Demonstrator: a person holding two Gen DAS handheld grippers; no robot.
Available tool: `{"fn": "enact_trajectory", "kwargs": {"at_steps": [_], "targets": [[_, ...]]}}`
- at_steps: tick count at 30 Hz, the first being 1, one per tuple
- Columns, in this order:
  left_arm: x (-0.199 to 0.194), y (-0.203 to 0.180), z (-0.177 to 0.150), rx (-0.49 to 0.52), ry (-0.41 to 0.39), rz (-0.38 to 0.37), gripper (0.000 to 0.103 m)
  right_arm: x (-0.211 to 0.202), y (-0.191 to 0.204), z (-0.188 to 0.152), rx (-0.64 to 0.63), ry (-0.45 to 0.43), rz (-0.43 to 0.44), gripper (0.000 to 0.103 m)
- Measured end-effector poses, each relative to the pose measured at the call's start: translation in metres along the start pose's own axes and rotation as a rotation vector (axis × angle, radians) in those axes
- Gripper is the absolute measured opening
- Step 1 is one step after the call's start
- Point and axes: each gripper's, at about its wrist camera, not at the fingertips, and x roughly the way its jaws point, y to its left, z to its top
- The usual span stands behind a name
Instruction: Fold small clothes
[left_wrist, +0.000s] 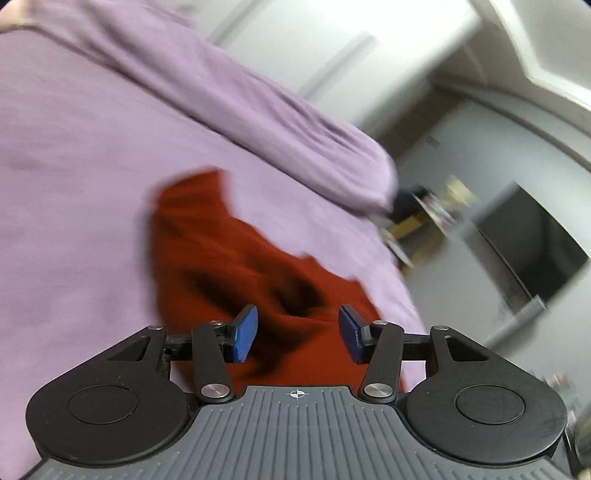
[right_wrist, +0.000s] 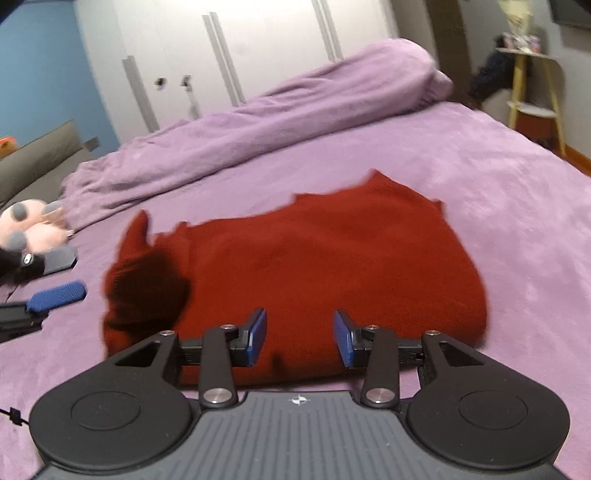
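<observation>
A dark red garment (right_wrist: 332, 258) lies folded in a thick bundle on the purple bed sheet (right_wrist: 498, 184), with a crumpled end sticking up at its left. My right gripper (right_wrist: 300, 326) hovers over its near edge, open, with nothing pinched between the blue pads. In the left wrist view the same red garment (left_wrist: 221, 251) lies rumpled below my left gripper (left_wrist: 298, 323), which is open and empty just above the cloth. One blue fingertip (right_wrist: 57, 295) of the left gripper shows at the left edge of the right wrist view.
A rolled purple duvet (right_wrist: 295, 107) runs along the far side of the bed. A pink plush toy (right_wrist: 33, 225) lies at the left. White wardrobe doors (right_wrist: 221, 48) stand behind, a yellow side table (right_wrist: 532, 85) at the right. A dark screen (left_wrist: 532, 243) hangs beyond the bed's edge.
</observation>
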Motion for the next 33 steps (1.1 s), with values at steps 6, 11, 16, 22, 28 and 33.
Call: {"fn": "enact_trajectory", "kwargs": {"at_steps": [6,11,16,22,28,33], "targets": [[-0.035,0.062,-0.003,-0.154,-0.037,0.349,0.067,0.001,0.065,0.021,-0.165,-0.046,0.126,0.039],[-0.032,0.078,-0.011,-0.186,-0.007,0.386,0.071,0.03,0.138,0.047,-0.376,-0.032,0.244,0.06],[-0.026,0.069,-0.009,-0.104,-0.005,0.394,0.072,0.101,0.151,0.046,-0.36,0.181,0.219,0.019],[0.002,0.041,0.005,-0.041,0.0,0.338,0.072,0.083,0.132,0.051,-0.313,0.098,0.214,0.013],[0.061,0.009,-0.002,0.051,0.097,0.303,0.072,0.076,0.087,0.04,-0.201,0.11,0.097,0.013],[0.078,0.01,-0.007,0.088,0.127,0.317,0.072,0.075,0.065,0.04,-0.172,0.111,0.133,0.031]]}}
